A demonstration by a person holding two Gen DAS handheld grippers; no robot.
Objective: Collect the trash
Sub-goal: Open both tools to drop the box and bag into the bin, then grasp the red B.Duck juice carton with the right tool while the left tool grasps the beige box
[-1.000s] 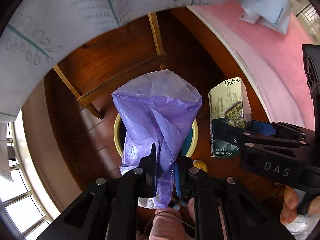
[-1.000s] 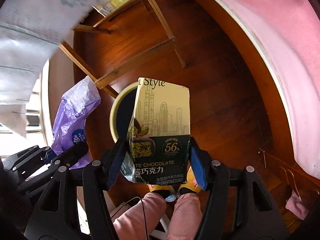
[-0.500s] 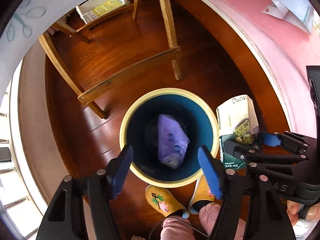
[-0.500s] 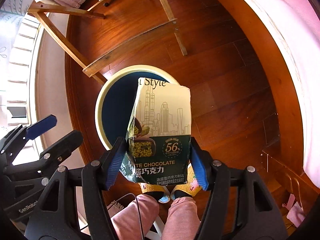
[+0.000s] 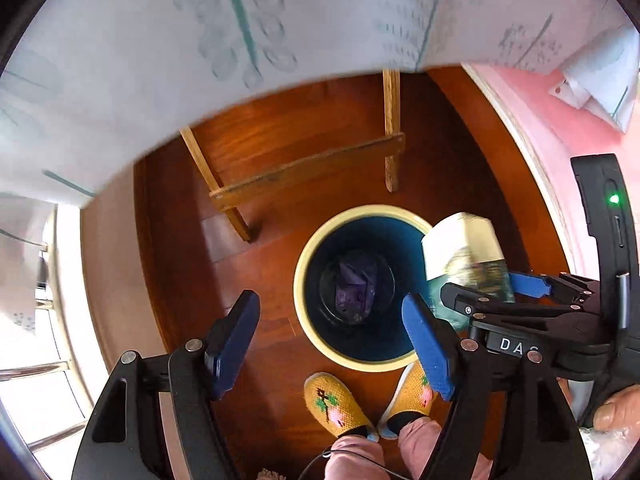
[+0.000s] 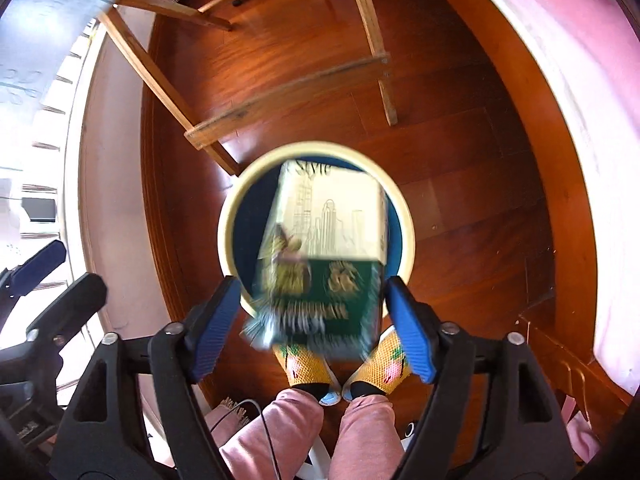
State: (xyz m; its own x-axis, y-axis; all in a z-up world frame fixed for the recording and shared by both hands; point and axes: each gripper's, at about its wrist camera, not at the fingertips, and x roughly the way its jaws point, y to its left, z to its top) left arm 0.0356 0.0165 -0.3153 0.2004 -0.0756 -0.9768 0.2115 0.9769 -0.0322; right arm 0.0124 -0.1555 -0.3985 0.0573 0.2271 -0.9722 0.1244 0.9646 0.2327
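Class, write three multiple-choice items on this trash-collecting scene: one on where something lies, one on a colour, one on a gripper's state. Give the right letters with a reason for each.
1. Where is the purple bag?
A. at the bottom of the bin
B. on the floor
C. in the left gripper

2. What colour is the rim of the bin?
A. red
B. cream yellow
C. black

3. How does the right gripper stand?
A. shut on the bag
B. out of view
C. open, the chocolate box blurred between its fingers

Answers:
1 A, the bag lies inside the dark blue bin.
2 B, the ring around the opening is pale yellow.
3 C, gaps show on both sides of the chocolate box; the left gripper is open and empty too.
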